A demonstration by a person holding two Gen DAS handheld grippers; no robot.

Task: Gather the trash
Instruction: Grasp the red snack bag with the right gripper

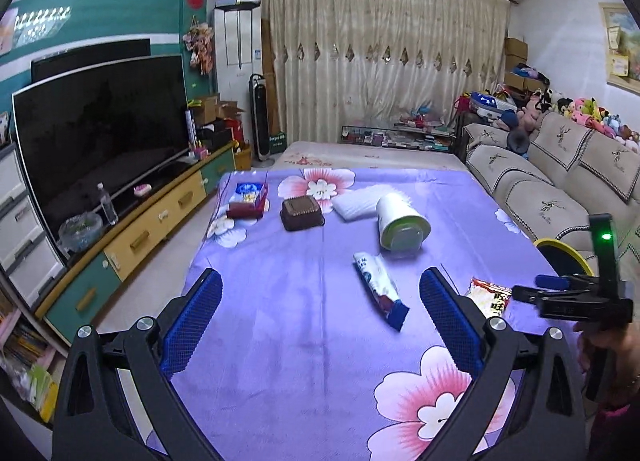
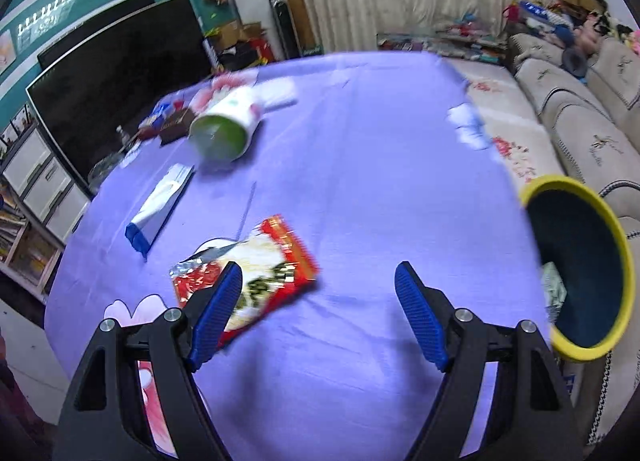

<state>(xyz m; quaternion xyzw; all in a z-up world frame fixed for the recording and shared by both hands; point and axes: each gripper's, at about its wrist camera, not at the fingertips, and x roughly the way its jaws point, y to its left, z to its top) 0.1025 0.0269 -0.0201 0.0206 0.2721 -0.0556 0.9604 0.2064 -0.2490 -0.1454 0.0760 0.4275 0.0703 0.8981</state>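
A red and white snack packet (image 2: 256, 269) lies on the purple flowered cloth, just left of my open right gripper (image 2: 318, 281); its left finger overlaps the packet's edge. The packet also shows in the left wrist view (image 1: 490, 295). A white and blue wrapper (image 1: 380, 289) lies between the fingers of my open left gripper (image 1: 320, 289), farther ahead; it also shows in the right wrist view (image 2: 160, 205). A white tipped-over cup (image 1: 402, 223) lies beyond it. A yellow-rimmed bin (image 2: 580, 273) stands at the table's right edge, with something inside.
A brown box (image 1: 301, 213), a blue and red box (image 1: 249, 201) and a white pack (image 1: 360, 201) lie at the far end of the table (image 1: 280, 341). A TV (image 1: 100, 133) stands left, a sofa (image 1: 560, 181) right. The right gripper body (image 1: 576, 297) shows at right.
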